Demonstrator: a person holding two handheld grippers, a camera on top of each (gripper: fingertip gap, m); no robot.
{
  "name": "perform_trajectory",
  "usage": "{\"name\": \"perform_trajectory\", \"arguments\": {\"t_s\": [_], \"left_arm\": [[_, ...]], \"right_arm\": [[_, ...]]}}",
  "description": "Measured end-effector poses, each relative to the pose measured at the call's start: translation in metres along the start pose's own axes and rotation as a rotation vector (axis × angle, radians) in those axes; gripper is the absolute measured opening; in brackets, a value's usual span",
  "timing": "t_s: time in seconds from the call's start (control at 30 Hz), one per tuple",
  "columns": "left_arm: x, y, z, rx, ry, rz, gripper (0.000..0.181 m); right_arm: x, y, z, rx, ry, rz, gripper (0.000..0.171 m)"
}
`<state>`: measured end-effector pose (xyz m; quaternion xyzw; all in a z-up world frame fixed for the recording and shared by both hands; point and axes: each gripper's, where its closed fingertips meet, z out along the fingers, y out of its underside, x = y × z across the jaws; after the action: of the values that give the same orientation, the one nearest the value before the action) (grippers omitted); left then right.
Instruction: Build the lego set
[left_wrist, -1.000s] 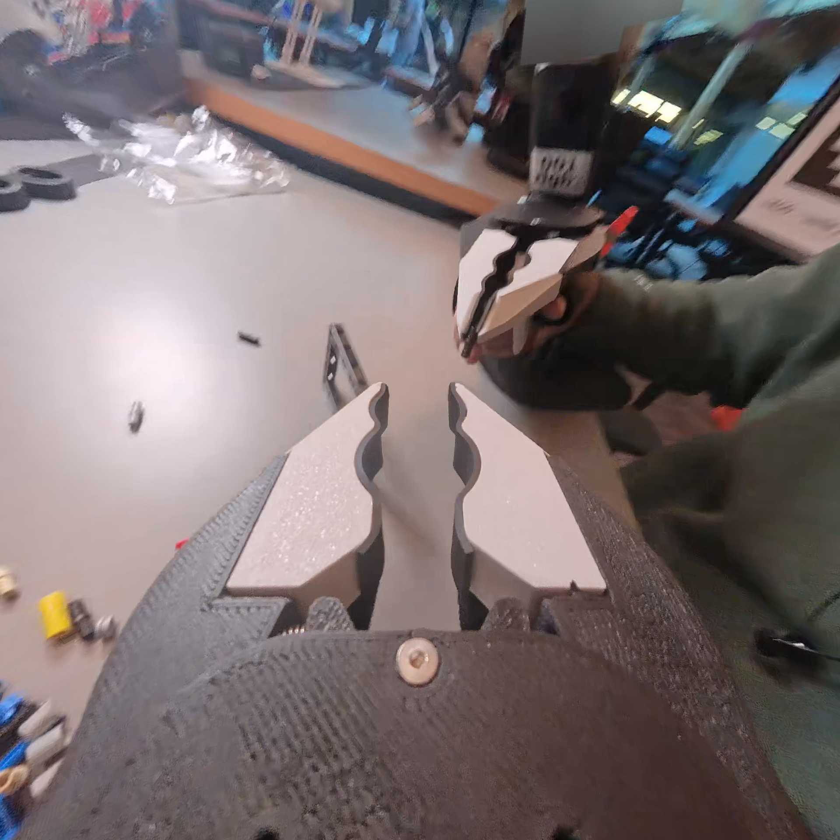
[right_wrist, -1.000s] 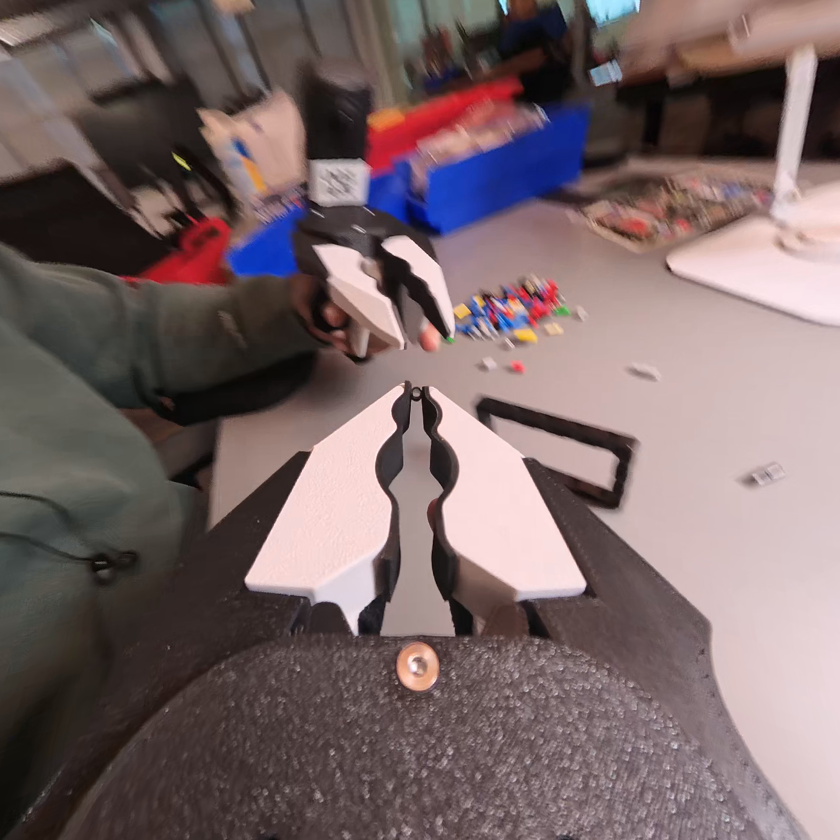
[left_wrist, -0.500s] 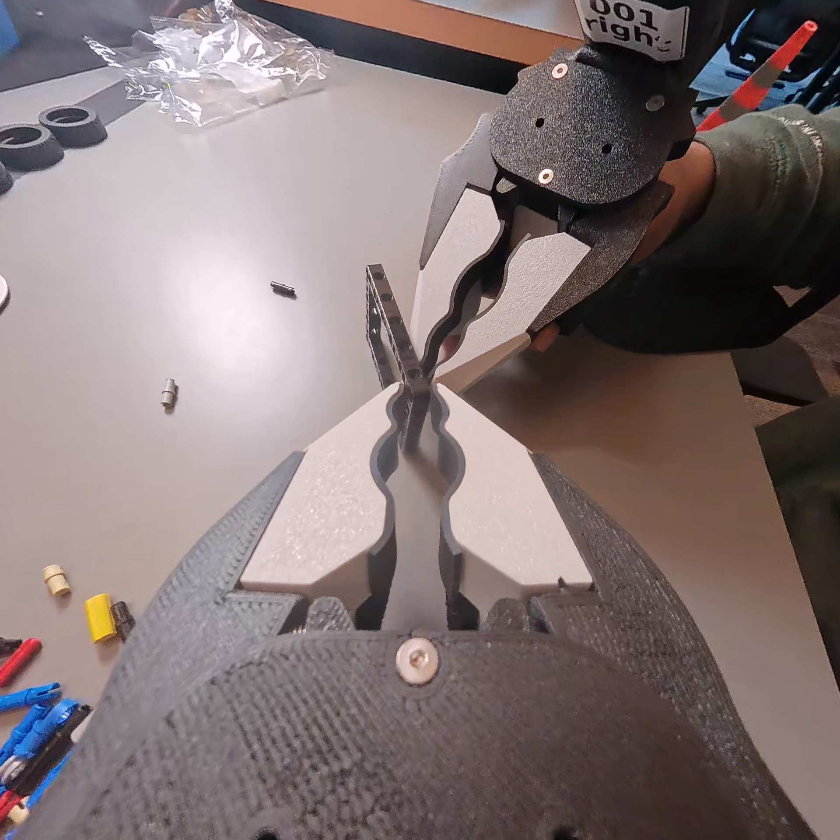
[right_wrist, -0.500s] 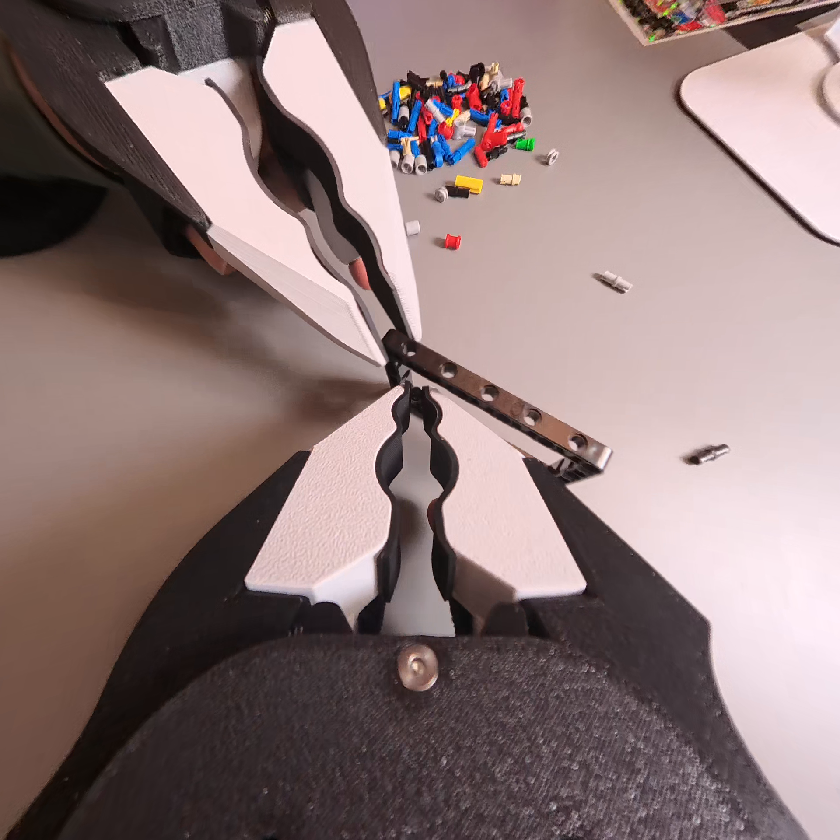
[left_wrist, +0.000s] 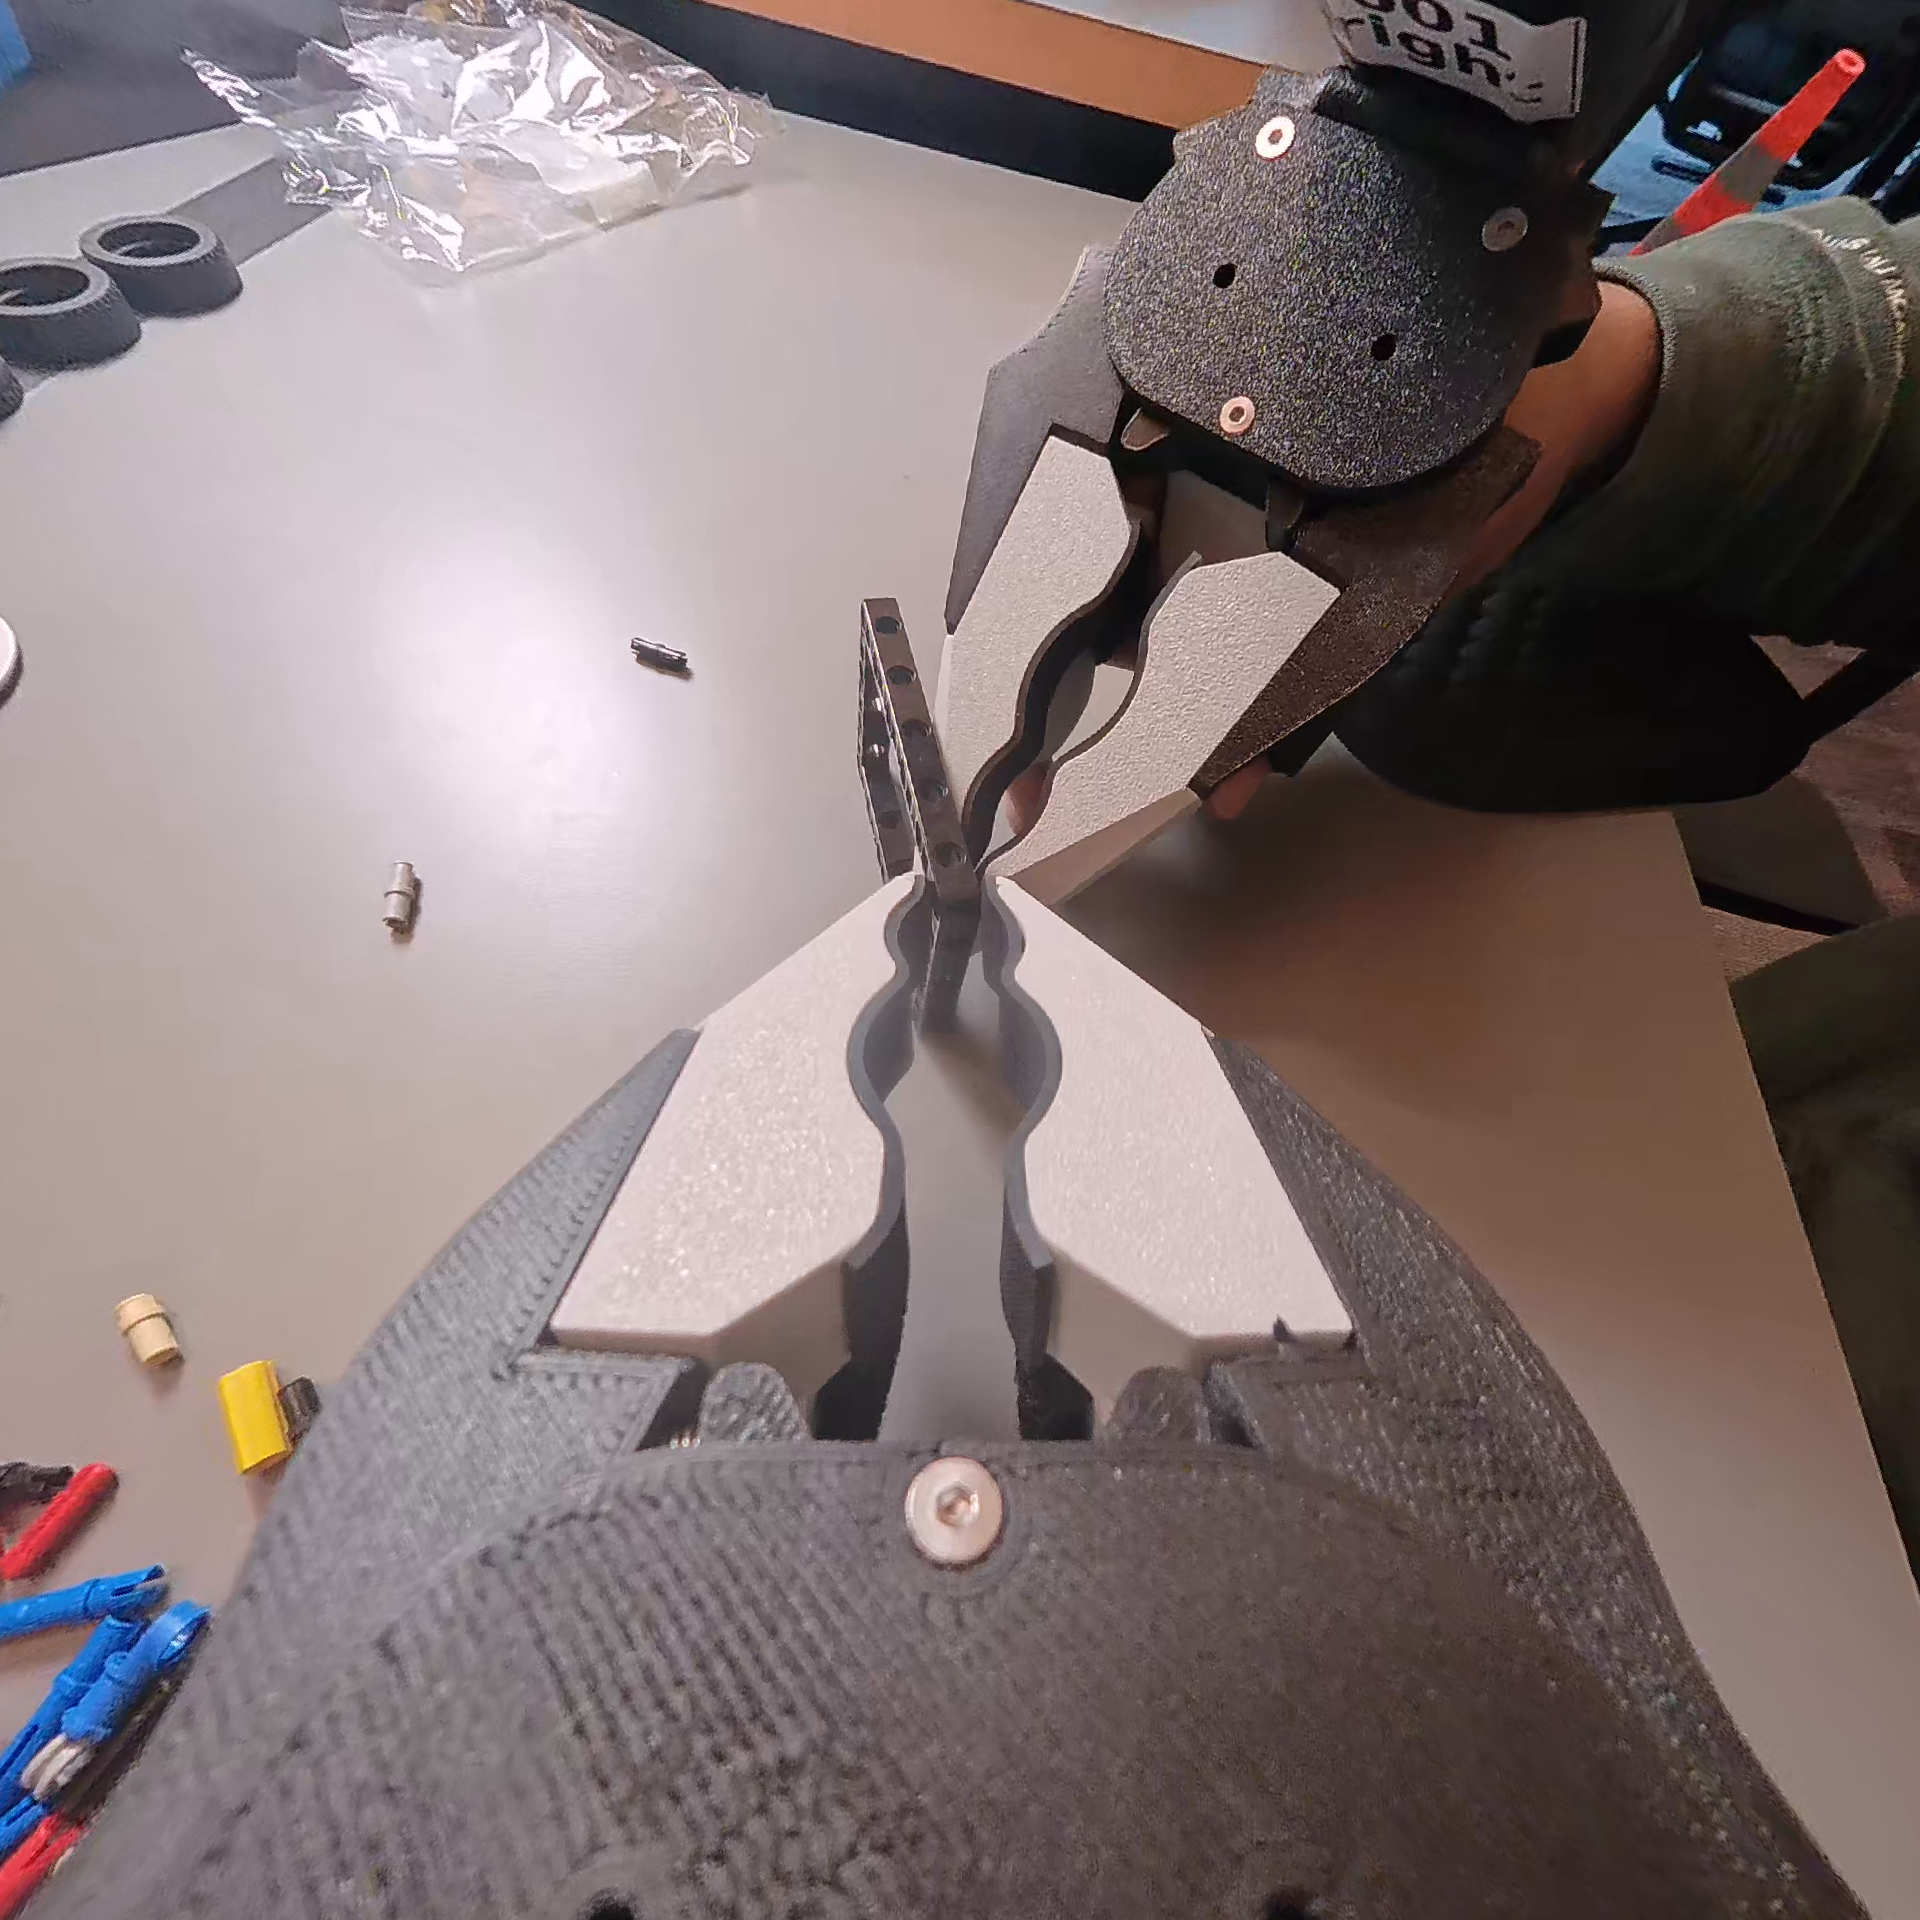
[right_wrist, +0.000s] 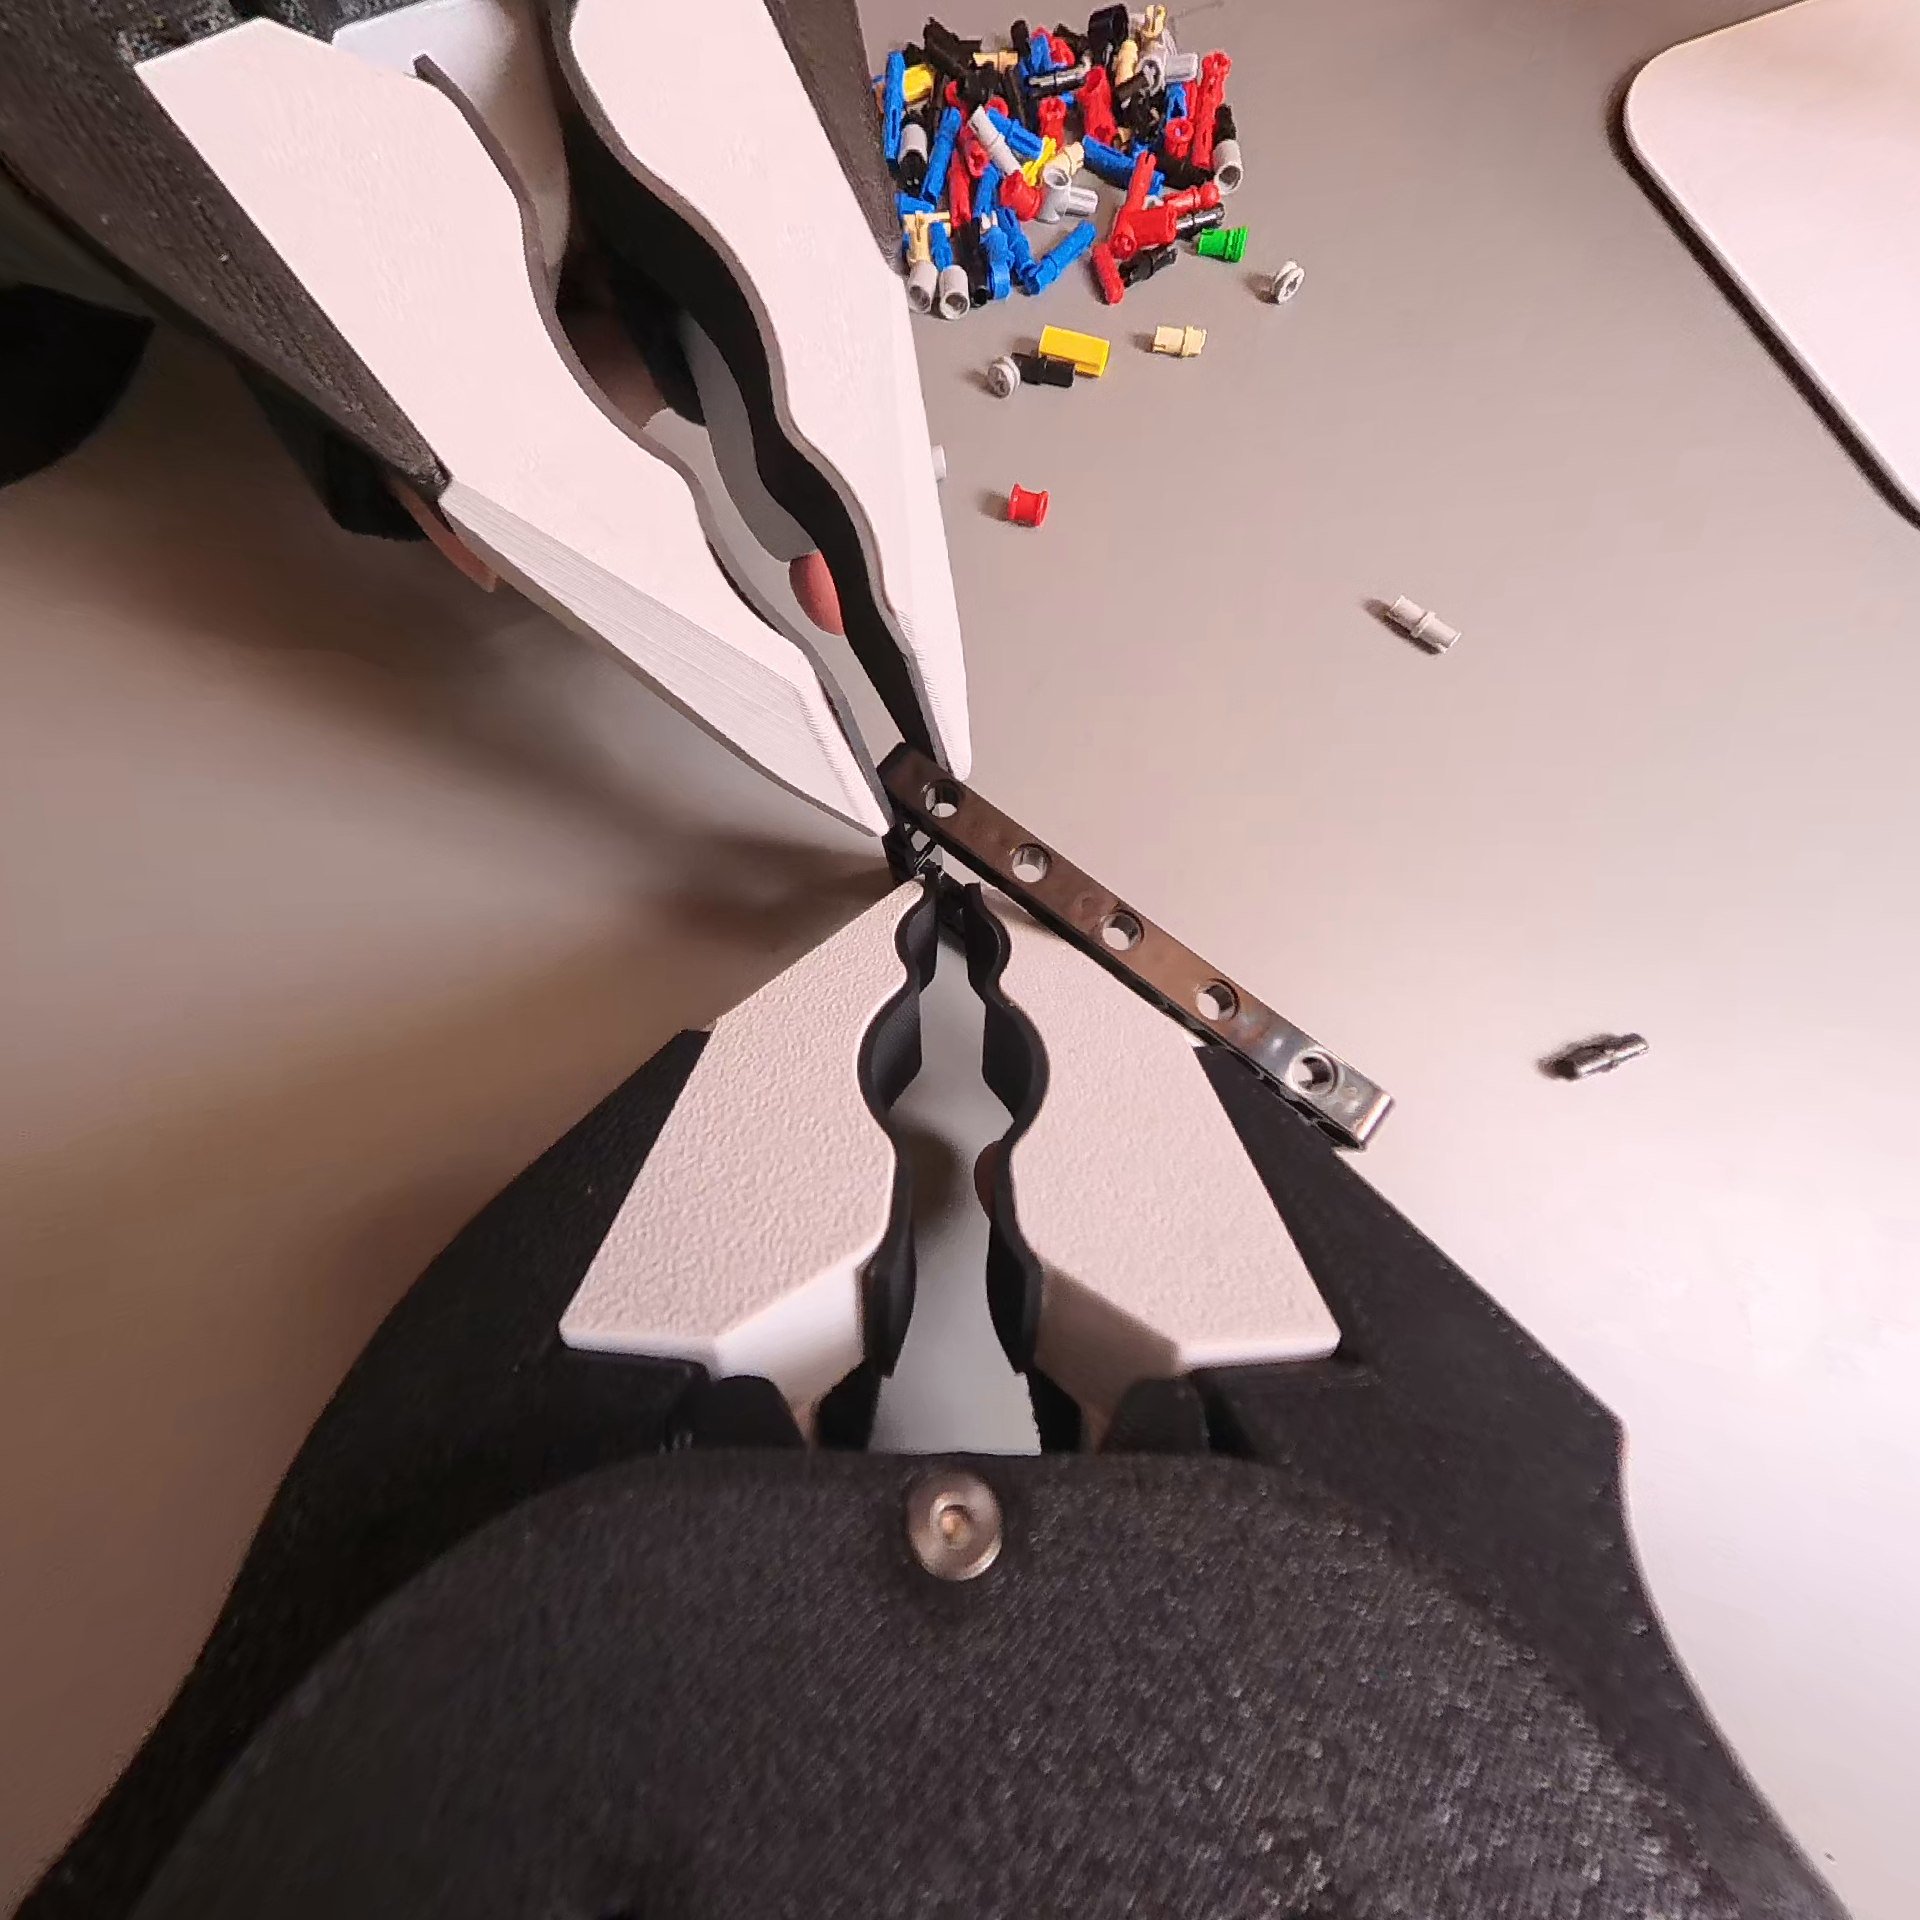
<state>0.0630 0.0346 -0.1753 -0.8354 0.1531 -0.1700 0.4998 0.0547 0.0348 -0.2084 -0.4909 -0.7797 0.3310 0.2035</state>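
A black open frame with pin holes (left_wrist: 902, 717) stands on its edge on the grey table. My left gripper (left_wrist: 951, 906) is shut on the frame's near corner. In the right wrist view the frame (right_wrist: 1122, 930) runs off to the right from the left gripper (right_wrist: 920, 800). My right gripper (right_wrist: 940, 896) is shut on a small black pin, its tips right against that same corner. It also shows in the left wrist view (left_wrist: 982, 836), tips touching the frame from the right. The pin itself is mostly hidden.
A pile of small coloured pieces (right_wrist: 1049, 177) lies beyond the frame, with loose pins (right_wrist: 1418, 623) (right_wrist: 1595, 1055) around it. A white base (right_wrist: 1818, 208) is far right. A plastic bag (left_wrist: 488, 125) and tyres (left_wrist: 156, 249) lie far left. The table edge (left_wrist: 1714, 987) is close on the right. The grippers are tip to tip, or close to it.
Both grippers came down and met at the frame. My left gripper closed on its corner and stood it on edge. In the last half second little has moved.
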Motion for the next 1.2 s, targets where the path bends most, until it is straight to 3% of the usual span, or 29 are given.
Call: {"name": "perform_trajectory", "arguments": {"t_s": [0.77,1.0,1.2], "left_arm": [[-0.007,0.000,0.000,-0.025,0.115,-0.120,0.008],[-0.015,0.001,-0.004,-0.012,0.147,-0.179,0.009],[-0.019,0.002,-0.006,-0.017,0.121,-0.153,0.008]], "right_arm": [[0.005,-0.002,0.007,-0.096,-0.057,-0.170,0.002],[0.004,-0.003,0.010,-0.250,-0.096,-0.374,0.001],[0.005,-0.002,0.011,-0.377,-0.162,-0.429,0.001]]}}
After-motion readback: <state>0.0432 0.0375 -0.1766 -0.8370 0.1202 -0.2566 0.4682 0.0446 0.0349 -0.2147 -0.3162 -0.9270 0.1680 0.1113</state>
